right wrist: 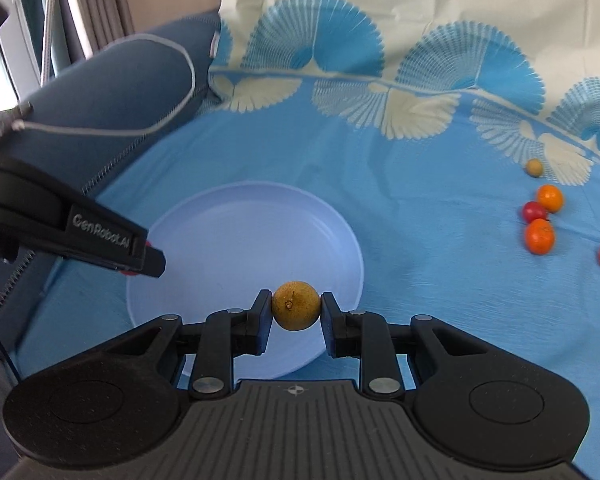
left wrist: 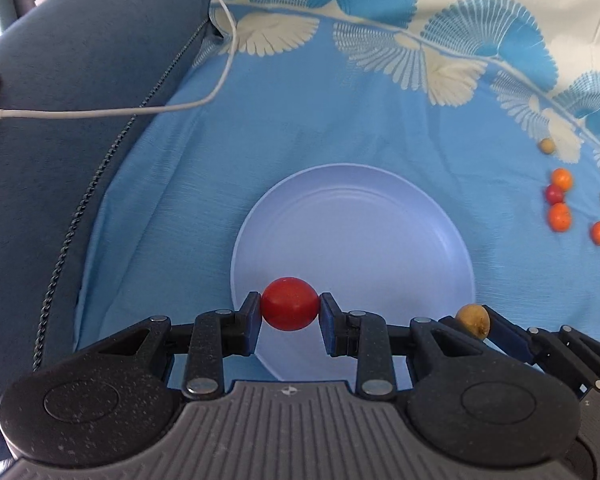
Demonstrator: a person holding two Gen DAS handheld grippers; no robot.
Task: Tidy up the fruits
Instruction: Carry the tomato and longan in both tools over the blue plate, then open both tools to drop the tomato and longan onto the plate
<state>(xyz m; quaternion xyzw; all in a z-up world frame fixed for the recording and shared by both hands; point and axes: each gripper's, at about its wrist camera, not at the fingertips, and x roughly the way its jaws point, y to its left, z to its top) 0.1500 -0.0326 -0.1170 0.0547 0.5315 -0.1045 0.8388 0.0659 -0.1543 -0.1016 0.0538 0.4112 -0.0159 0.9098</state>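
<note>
hovering over the pale plate (left wrist: pixel 452 216), the left gripper (left wrist: pixel 290 312) clamps a red tomato (left wrist: pixel 289 304); the right gripper (right wrist: pixel 296 312) pinches a brown fruit (right wrist: pixel 296 306) beside it. released together, they may collide or roll off the shallow rim.

cloth (left wrist: pixel 340 128): blue, cream fan print at far edge
cushion (left wrist: pixel 80 100): dark blue, left of cloth
cable (left wrist: pixel 100 112): white, across cushion

Bright, even daylight; soft shadows; fisheye bending at edges; corners perhaps blurred.
</note>
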